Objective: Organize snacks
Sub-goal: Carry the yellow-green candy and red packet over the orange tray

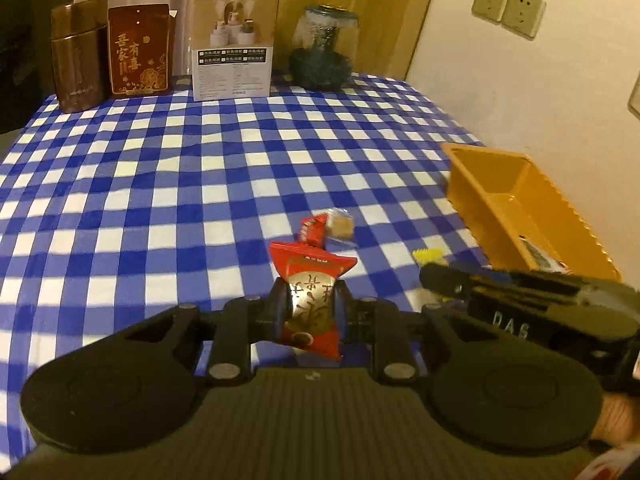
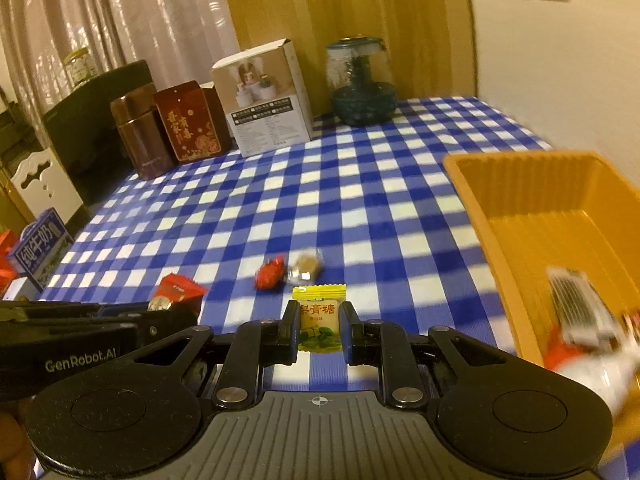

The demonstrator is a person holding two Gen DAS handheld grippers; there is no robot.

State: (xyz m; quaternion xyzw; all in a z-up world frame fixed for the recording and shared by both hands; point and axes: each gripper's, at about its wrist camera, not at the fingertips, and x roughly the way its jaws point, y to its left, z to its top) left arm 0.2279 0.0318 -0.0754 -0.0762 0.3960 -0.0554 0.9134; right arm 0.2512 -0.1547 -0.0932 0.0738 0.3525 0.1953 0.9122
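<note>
My left gripper point(image 1: 310, 306) is shut on a red and silver candy packet point(image 1: 312, 300), held above the blue checked tablecloth point(image 1: 160, 184). My right gripper point(image 2: 320, 322) is shut on a yellow candy packet point(image 2: 320, 320), also lifted off the cloth. On the cloth ahead lie a small red wrapped candy point(image 2: 270, 274) and a clear-wrapped brown sweet point(image 2: 304, 268), close together. The orange bin point(image 2: 560, 216) stands at the right with several packets point(image 2: 580, 312) in its near end. Each gripper shows in the other's view, the right gripper point(image 1: 520, 292) and the left gripper point(image 2: 100, 328).
Along the table's far edge stand a brown tin point(image 1: 78, 54), a dark red box point(image 1: 140, 50), a white carton point(image 1: 234, 44) and a glass jar point(image 1: 322, 50). A milk carton point(image 2: 38, 252) sits off the table's left side. A wall runs along the right.
</note>
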